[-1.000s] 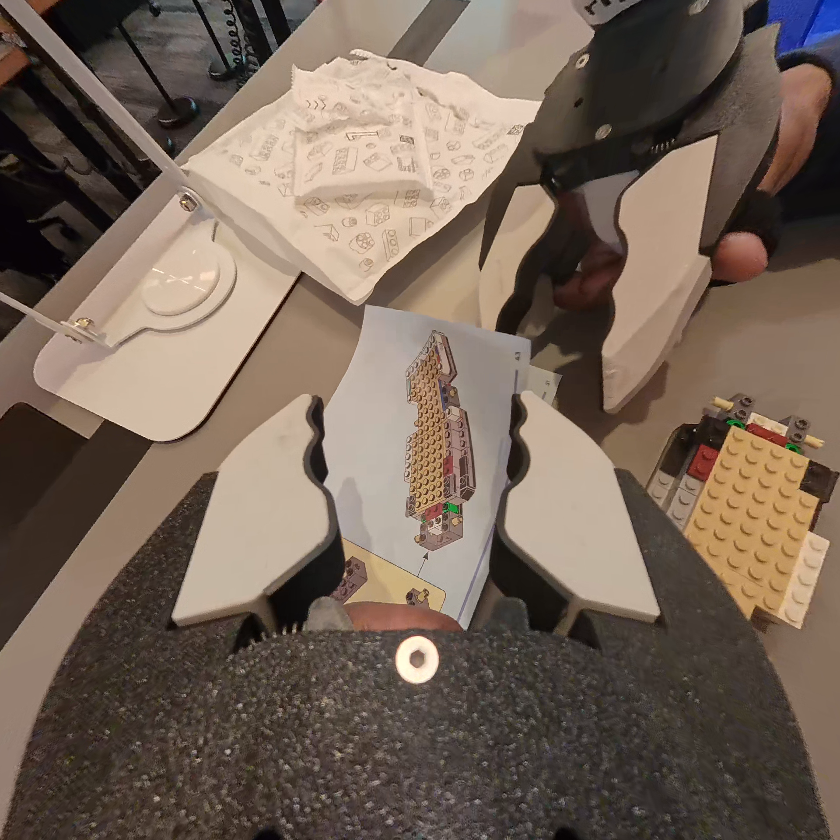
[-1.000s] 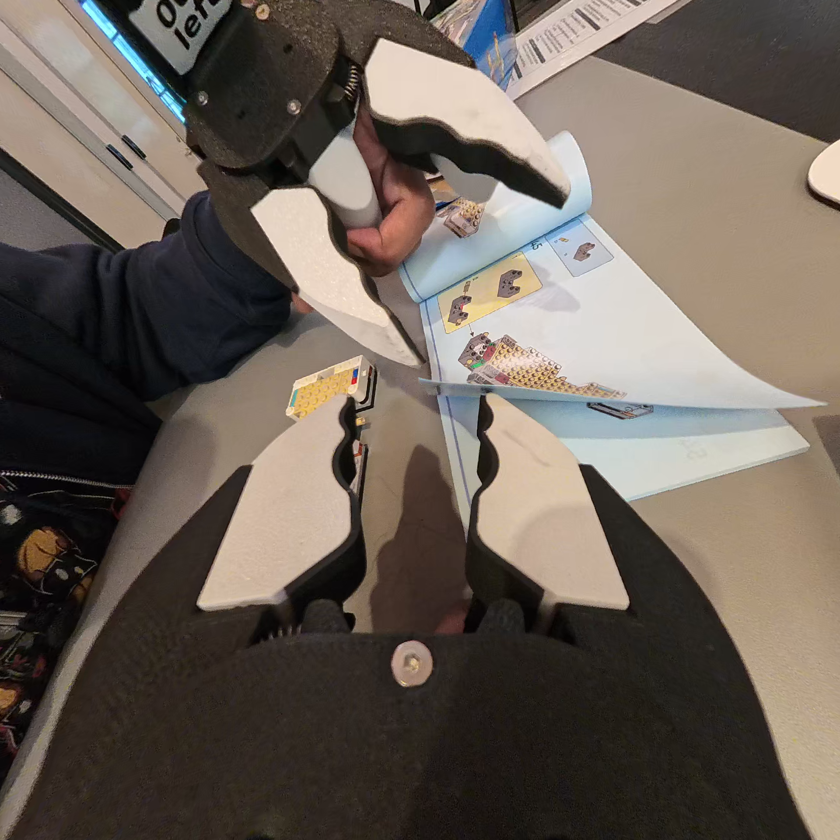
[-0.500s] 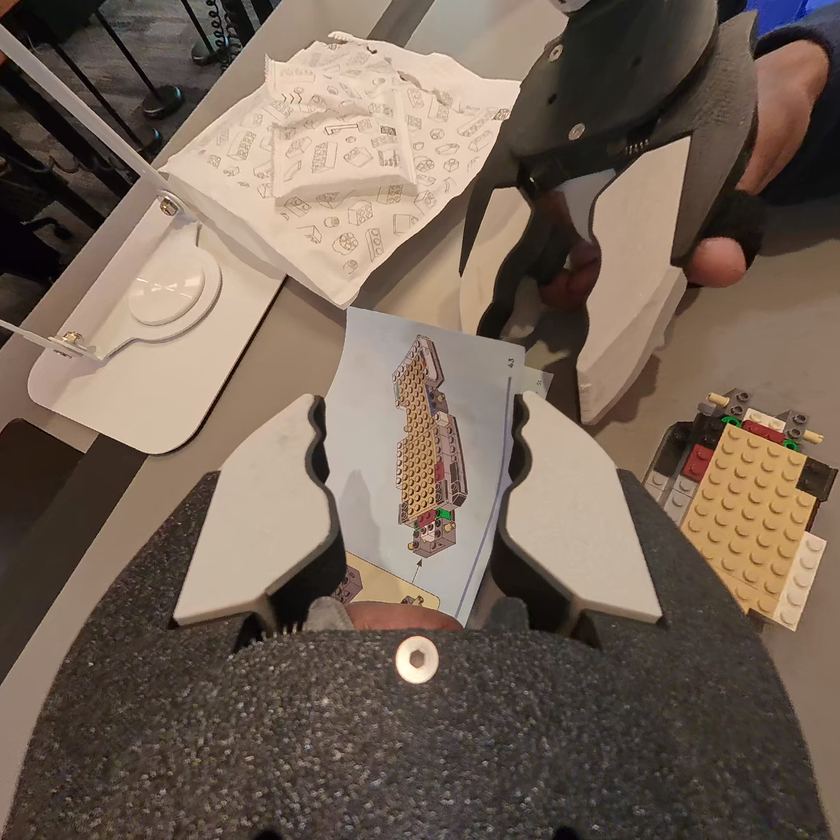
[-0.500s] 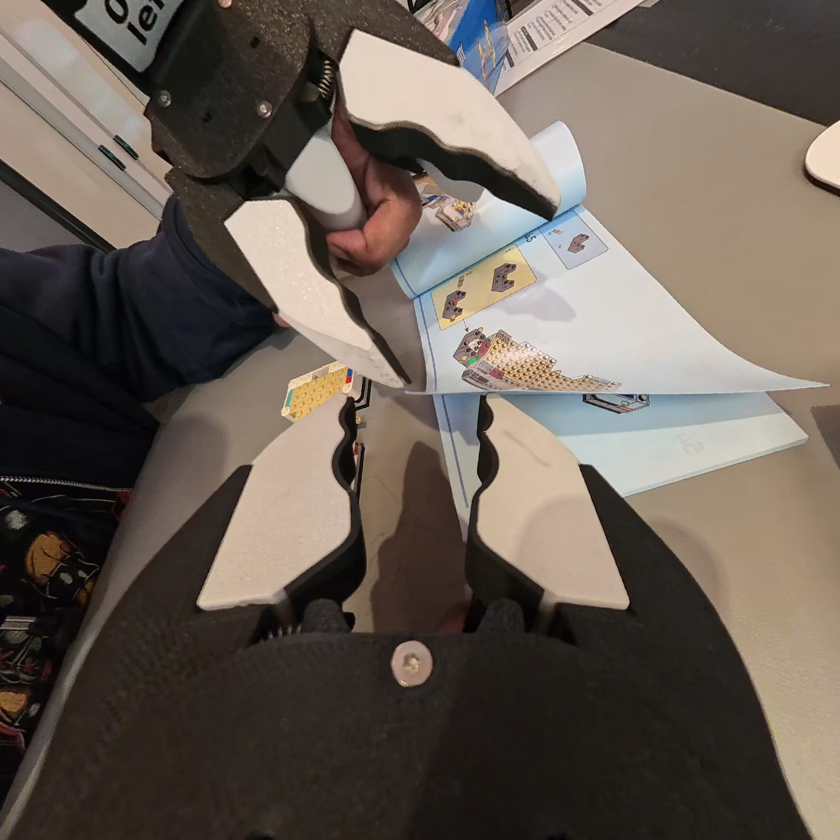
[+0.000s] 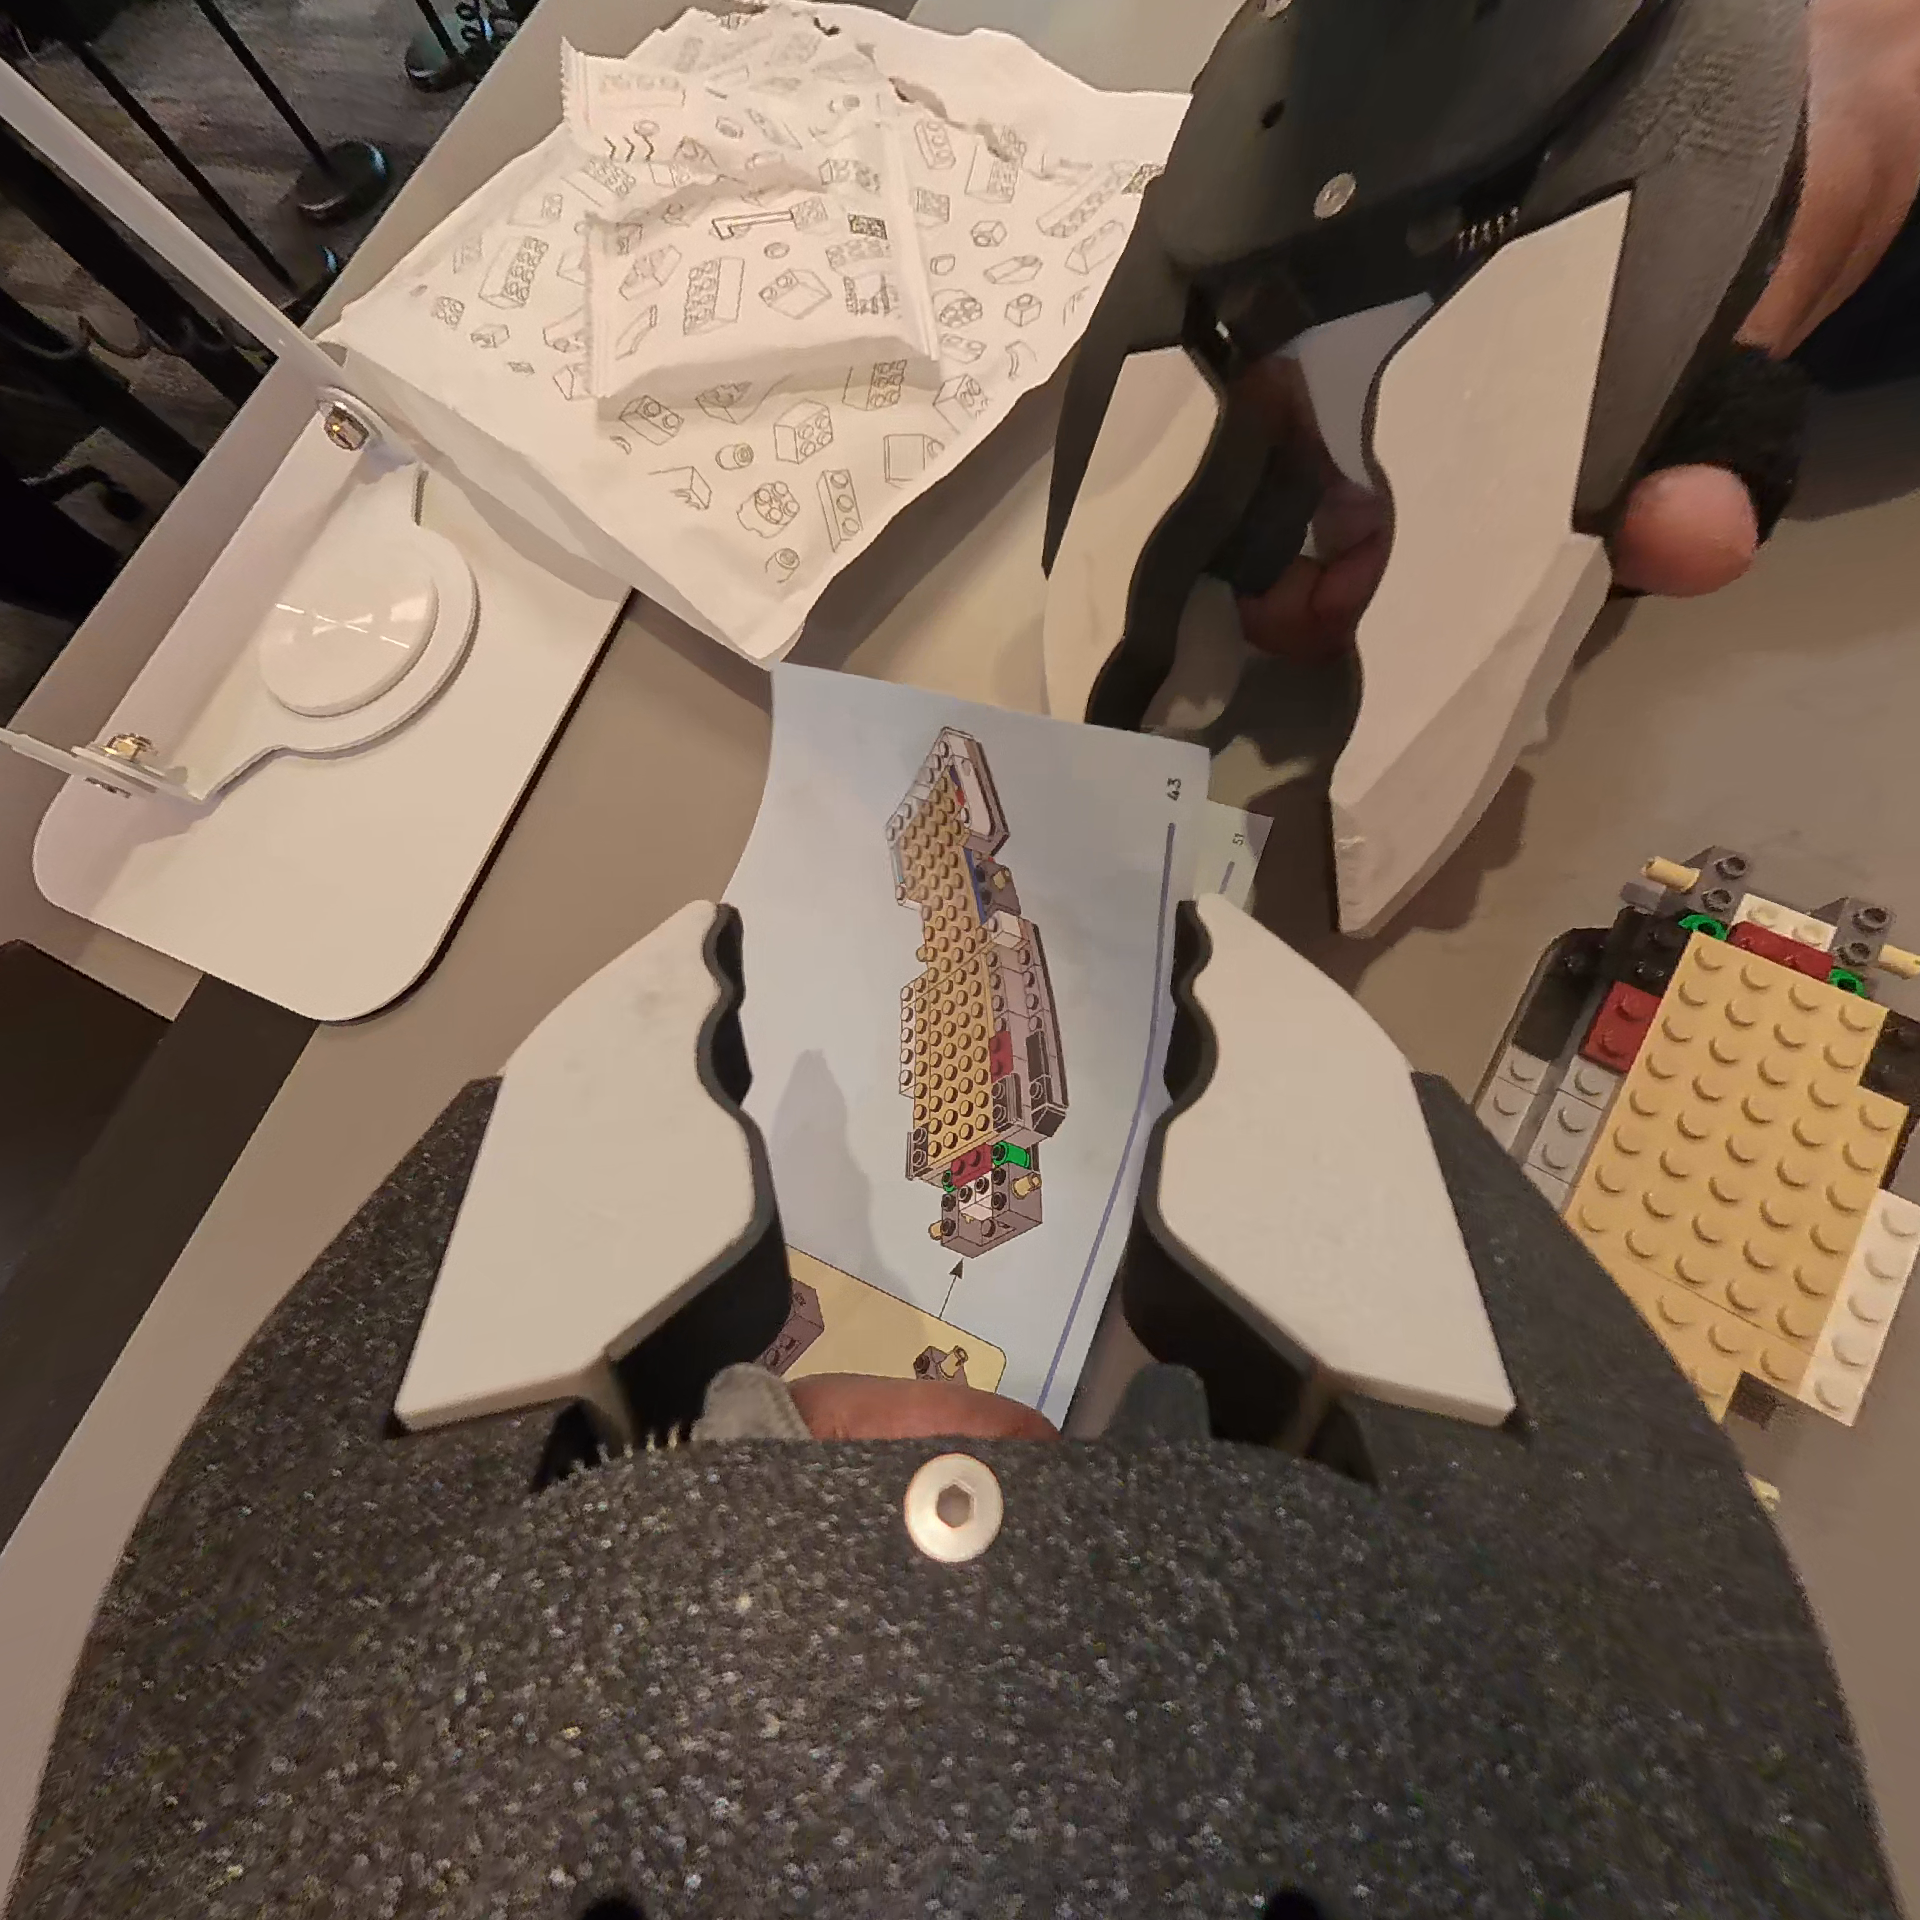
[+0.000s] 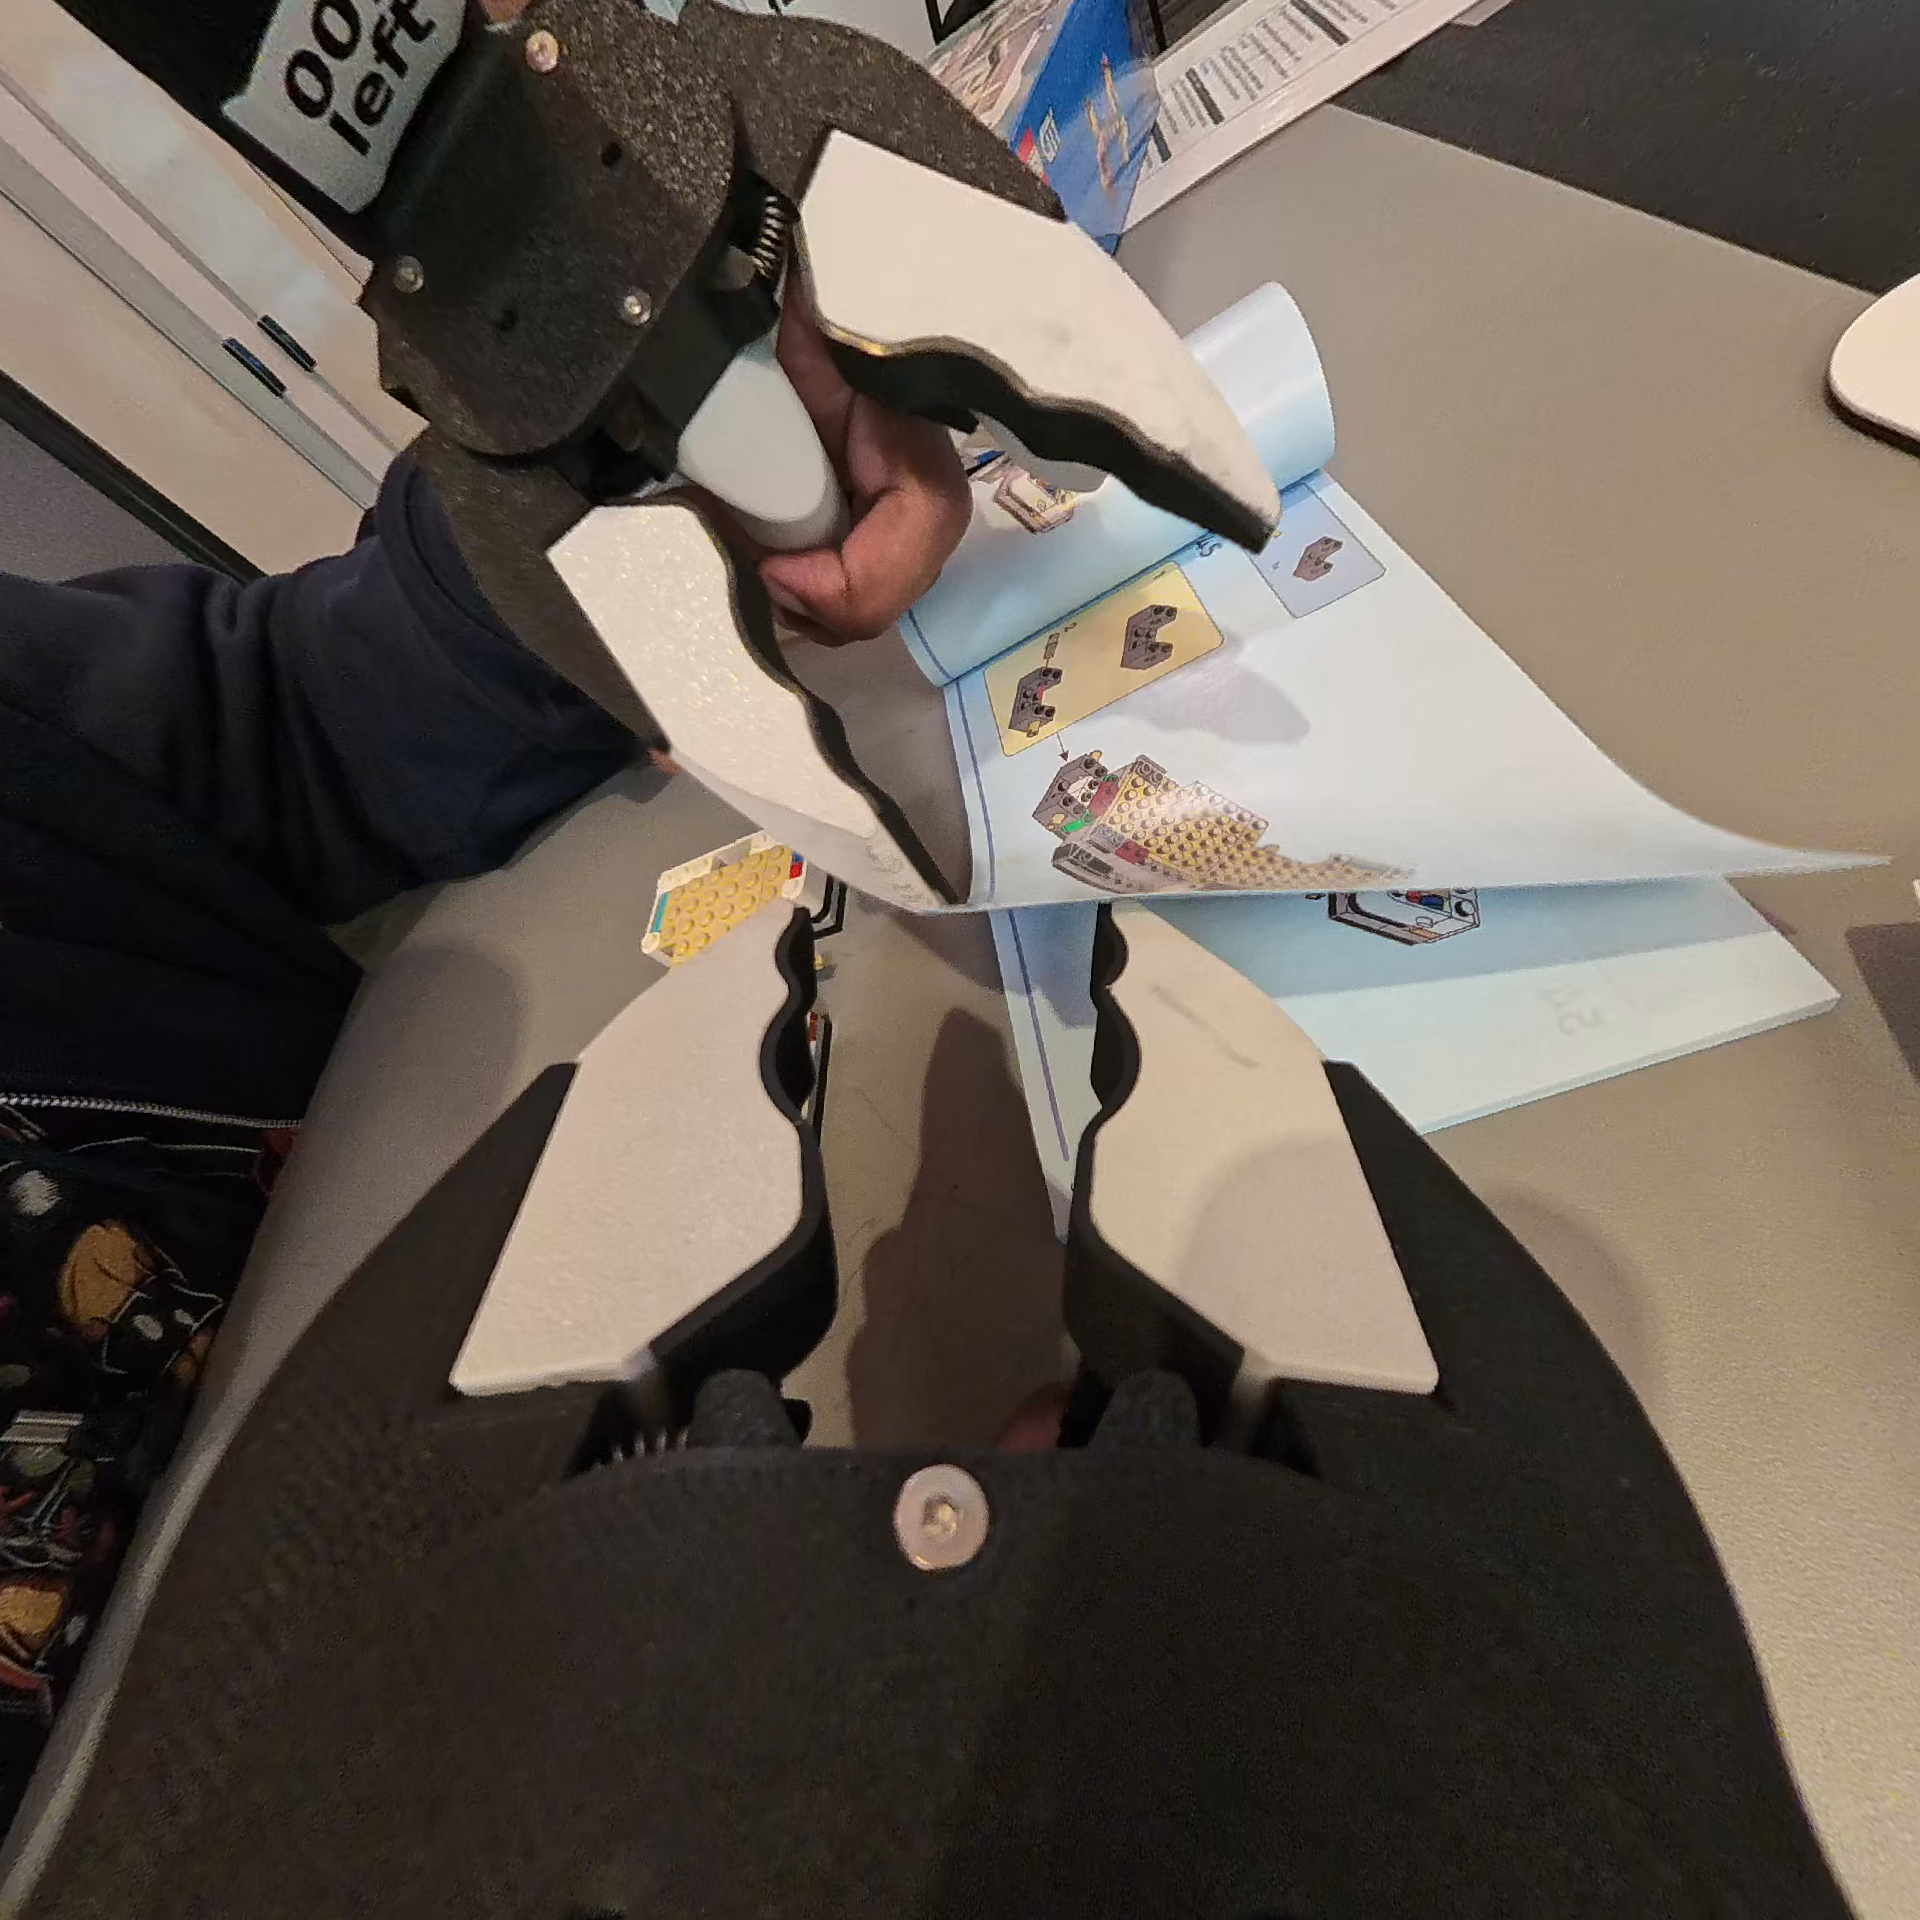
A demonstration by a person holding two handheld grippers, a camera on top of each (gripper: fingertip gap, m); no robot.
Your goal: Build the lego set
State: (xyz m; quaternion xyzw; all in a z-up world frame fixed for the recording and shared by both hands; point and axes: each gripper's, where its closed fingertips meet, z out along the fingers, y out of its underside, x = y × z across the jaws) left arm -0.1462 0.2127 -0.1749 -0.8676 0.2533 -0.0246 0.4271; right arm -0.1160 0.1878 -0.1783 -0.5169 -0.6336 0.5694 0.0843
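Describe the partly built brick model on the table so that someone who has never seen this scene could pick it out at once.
Start at the open pale-blue instruction booklet in the middle of the grey table. Just to its right, past the left gripper, the brick model lies flat. Its broad studded tan plate, edged with white, grey, black and dark-red bricks, sets it apart from the printed white paper bags farther back.

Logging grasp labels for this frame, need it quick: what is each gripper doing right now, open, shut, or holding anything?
Left gripper: open, holding nothing; a lifted page of the instruction booklet lies between its fingers.
Right gripper: open, holding nothing, over the grey table.
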